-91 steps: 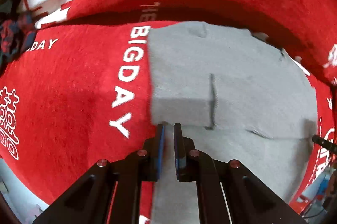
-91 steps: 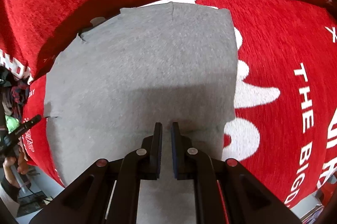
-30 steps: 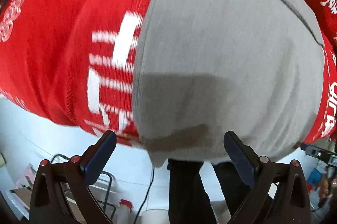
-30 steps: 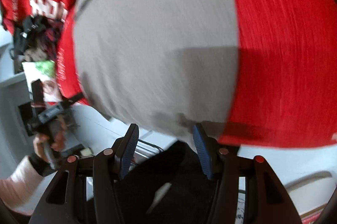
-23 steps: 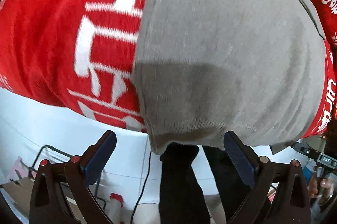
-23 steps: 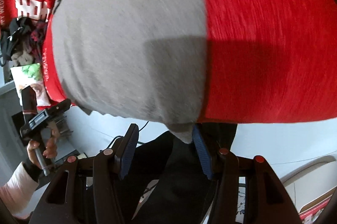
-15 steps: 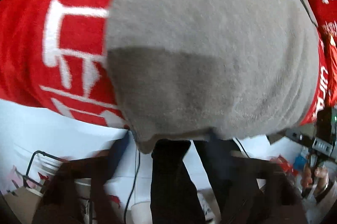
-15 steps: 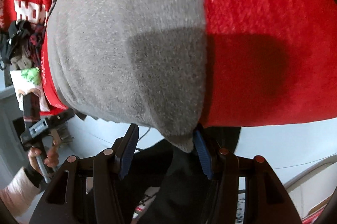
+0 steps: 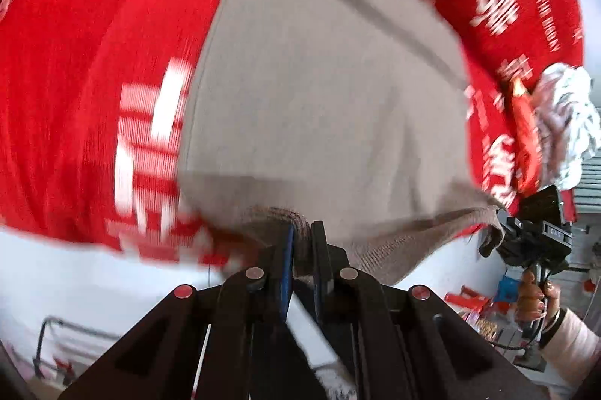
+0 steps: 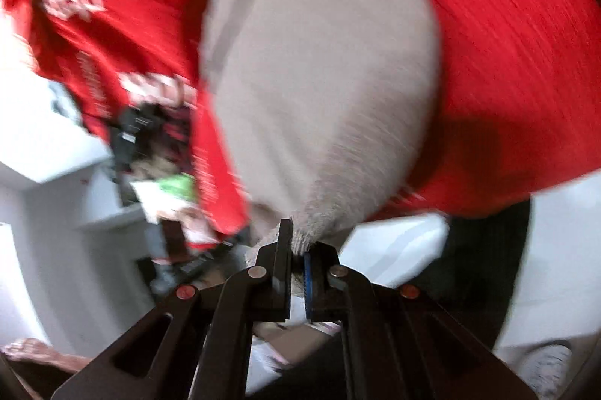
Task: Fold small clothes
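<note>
A grey knit garment (image 9: 323, 99) lies on a red cloth with white lettering (image 9: 94, 62). My left gripper (image 9: 300, 234) is shut on the garment's near hem at one corner. My right gripper (image 10: 296, 242) is shut on the hem of the same garment (image 10: 319, 92) at the other near corner. The hem stretches between the two grippers; the right gripper shows at the far right of the left wrist view (image 9: 533, 234). Both views are blurred by motion.
The red cloth (image 10: 507, 62) covers the table and hangs over its near edge. A crumpled white and grey cloth (image 9: 563, 122) lies at the right end of the table. A dark pile of clothes (image 10: 150, 129) sits at the left end.
Both grippers were open at the garment's near hem and have closed on it. The hem is now lifted off the table edge, and both views have swung.
</note>
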`<state>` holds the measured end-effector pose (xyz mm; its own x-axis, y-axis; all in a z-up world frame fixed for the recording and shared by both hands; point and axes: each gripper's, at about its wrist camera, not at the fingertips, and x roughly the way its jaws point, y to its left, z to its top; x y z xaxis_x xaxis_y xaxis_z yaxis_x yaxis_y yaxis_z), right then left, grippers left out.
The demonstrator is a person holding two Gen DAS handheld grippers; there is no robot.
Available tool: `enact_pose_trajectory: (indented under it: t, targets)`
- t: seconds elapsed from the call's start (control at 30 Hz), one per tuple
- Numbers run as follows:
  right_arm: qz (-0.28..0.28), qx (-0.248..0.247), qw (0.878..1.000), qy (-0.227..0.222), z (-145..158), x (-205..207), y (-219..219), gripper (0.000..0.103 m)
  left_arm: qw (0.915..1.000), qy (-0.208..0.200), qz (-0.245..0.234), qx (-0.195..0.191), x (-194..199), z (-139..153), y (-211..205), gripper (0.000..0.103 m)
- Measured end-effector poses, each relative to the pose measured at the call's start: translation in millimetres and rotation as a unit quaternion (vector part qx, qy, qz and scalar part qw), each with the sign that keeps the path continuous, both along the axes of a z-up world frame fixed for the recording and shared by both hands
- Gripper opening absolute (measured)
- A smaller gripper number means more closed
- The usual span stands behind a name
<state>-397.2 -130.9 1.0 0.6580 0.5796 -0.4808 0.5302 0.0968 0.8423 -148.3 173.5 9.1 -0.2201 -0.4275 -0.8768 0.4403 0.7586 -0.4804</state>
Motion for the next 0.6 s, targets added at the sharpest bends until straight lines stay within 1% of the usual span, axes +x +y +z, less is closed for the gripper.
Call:
enact_pose_trajectory:
  t: [0.07, 0.1, 0.17, 0.2, 0.23, 0.27, 0.3, 0.33, 0.37, 0.43, 0.47, 0.5, 0.53, 0.57, 0.6]
  targets:
    - [-0.020, 0.001, 0.999, -0.032, 15, 21, -16, 0.005, 0.9997, -0.017, 0.006, -0.020, 26, 13, -20, 0.011]
    - [-0.028, 0.000, 0.999, -0.044, 19, 32, -23, 0.005, 0.9993, -0.024, 0.009, -0.026, 37, 15, -29, 0.011]
    - [-0.039, -0.007, 0.997, -0.062, 25, 57, -44, 0.005, 0.9983, -0.048, 0.012, -0.031, 66, 21, -51, 0.011]
    - [-0.042, -0.014, 0.997, -0.064, 26, 67, -53, 0.005, 0.9976, -0.060, 0.015, -0.032, 78, 24, -62, 0.011]
    - [-0.045, -0.021, 0.997, -0.064, 26, 78, -62, 0.005, 0.9970, -0.069, 0.018, -0.031, 92, 27, -66, 0.011]
    - [-0.050, -0.026, 0.996, -0.062, 25, 90, -72, 0.005, 0.9959, -0.085, 0.023, -0.023, 107, 29, -73, 0.011]
    - [-0.056, -0.028, 0.996, -0.058, 21, 101, -78, 0.005, 0.9949, -0.096, 0.025, -0.017, 123, 30, -67, 0.011]
    - [-0.063, -0.029, 0.996, -0.054, 20, 109, -91, 0.005, 0.9933, -0.110, 0.035, -0.008, 135, 31, -74, 0.011]
    - [-0.071, -0.029, 0.996, -0.048, 15, 117, -101, 0.005, 0.9924, -0.115, 0.043, -0.001, 146, 32, -74, 0.011]
    - [-0.085, -0.026, 0.996, -0.027, 2, 131, -116, 0.005, 0.9929, -0.105, 0.055, 0.013, 162, 28, -75, 0.012]
    - [-0.087, -0.026, 0.996, -0.016, -3, 133, -122, 0.005, 0.9937, -0.093, 0.058, 0.024, 168, 25, -77, 0.017]
    - [-0.088, -0.028, 0.996, -0.005, -7, 136, -128, 0.005, 0.9940, -0.088, 0.057, 0.030, 173, 22, -79, 0.035]
    - [-0.086, -0.030, 0.996, 0.005, -11, 136, -134, 0.005, 0.9927, -0.099, 0.057, 0.039, 178, 23, -81, 0.047]
    - [-0.083, -0.030, 0.996, 0.014, -15, 138, -139, 0.005, 0.9905, -0.117, 0.056, 0.047, 178, 24, -80, 0.065]
    - [-0.081, -0.029, 0.996, 0.022, -19, 139, -141, 0.005, 0.9883, -0.134, 0.050, 0.053, 177, 25, -80, 0.067]
